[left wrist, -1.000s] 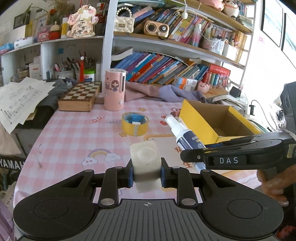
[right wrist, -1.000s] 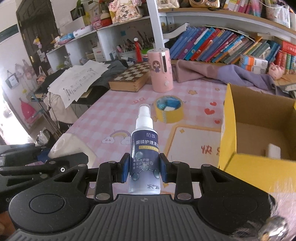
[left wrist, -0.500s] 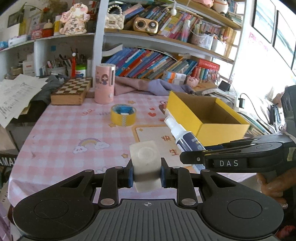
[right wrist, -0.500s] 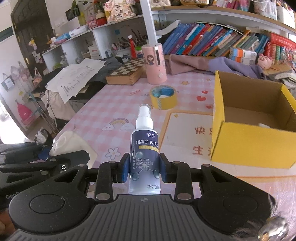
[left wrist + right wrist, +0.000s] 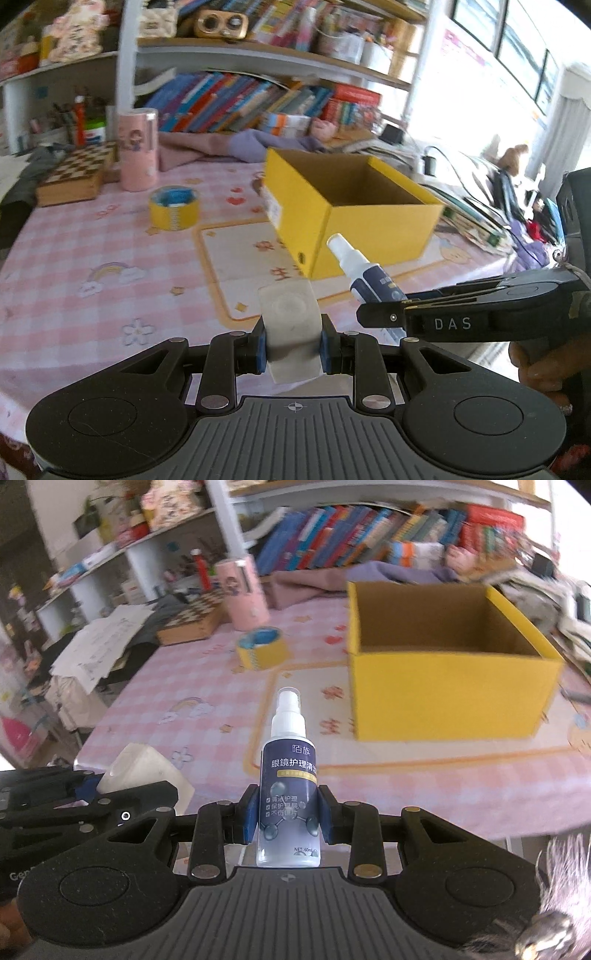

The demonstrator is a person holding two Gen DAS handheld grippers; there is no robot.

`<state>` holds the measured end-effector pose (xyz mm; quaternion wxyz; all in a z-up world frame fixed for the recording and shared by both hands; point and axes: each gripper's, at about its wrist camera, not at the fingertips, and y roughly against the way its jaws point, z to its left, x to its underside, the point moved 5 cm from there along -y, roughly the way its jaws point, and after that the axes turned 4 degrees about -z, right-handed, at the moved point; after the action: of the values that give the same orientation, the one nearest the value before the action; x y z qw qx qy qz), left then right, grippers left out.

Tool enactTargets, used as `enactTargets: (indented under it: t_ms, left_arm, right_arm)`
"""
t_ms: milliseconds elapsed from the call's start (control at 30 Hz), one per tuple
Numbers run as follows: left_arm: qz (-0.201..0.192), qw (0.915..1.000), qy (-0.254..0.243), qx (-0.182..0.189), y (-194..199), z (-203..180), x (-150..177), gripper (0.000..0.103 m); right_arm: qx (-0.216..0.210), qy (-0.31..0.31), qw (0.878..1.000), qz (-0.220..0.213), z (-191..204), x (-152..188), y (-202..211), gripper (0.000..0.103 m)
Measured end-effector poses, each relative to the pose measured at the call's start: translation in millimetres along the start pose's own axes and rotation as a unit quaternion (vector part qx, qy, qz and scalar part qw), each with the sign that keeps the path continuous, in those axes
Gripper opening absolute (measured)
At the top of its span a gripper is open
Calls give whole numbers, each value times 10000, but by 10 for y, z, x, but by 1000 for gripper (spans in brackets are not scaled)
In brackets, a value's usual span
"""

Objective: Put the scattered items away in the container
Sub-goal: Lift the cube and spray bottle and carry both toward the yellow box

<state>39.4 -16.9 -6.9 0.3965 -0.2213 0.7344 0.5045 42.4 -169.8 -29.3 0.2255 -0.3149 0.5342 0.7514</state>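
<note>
Table (image 5: 66, 266) under my two grippers, yellow box (image 5: 443, 701) open at two o'clock, tape roll (image 5: 261, 651) at eleven, my right gripper (image 5: 287, 818) clamping spray bottle (image 5: 290, 775), my left gripper (image 5: 292, 347) pinching white pad (image 5: 290, 314).

Tape roll (image 5: 173, 208) left of box (image 5: 373, 229), cup (image 5: 137, 149) behind tape.

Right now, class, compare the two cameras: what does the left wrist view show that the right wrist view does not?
Only the left wrist view shows the "DAS" lettering on the right gripper and the gold retro speaker on the shelf.

Only the right wrist view shows the printed front label of the small dark-blue spray bottle.

Both show the open yellow cardboard box, the yellow tape roll and the translucent white case in the left gripper.
</note>
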Motion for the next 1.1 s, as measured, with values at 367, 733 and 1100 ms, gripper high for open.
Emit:
enactTargets:
  t_ms: [367,733,1100]
  left_arm:
    - [289,9957,-391,792,-284,-409,11,25]
    - [272,9898,-690,1215,-465,-665,-101,24]
    - [206,9878,-829,1306,-599,-740,-228,24]
  right_arm:
    - [658,-521,9965,41,-423,207,269,30]
    - [1106,-829,9903,-133,-717,202,444,30]
    - [1200,-855,9888,-247,-875,34,417,30]
